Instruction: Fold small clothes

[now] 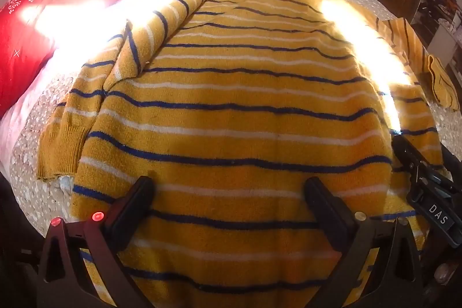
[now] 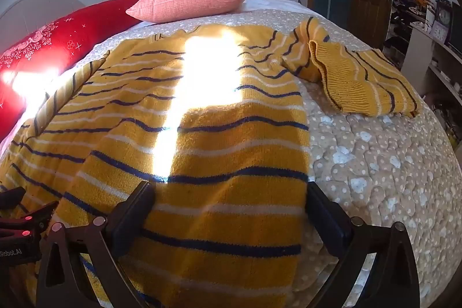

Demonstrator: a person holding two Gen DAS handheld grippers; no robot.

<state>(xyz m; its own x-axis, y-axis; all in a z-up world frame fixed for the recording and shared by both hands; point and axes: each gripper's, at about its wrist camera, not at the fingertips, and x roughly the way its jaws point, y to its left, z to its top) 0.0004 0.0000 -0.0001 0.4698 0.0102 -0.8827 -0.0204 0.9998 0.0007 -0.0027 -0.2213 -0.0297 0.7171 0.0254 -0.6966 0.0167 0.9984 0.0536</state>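
Hovering both tongs, left (image 1: 228,192) and right (image 2: 228,197), wide open and empty over the sweater (image 1: 231,111): soft, probably light knit, best pinched at its hem corners.

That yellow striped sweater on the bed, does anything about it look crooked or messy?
Yes. The sweater lies flat, but its sleeves don't match: the left sleeve is folded along the body, while the right sleeve sprawls crumpled across the quilt.

free: quilt (image 2: 375,163) right of sweater (image 2: 202,134) | blocked: far edge – pillows (image 2: 187,0)
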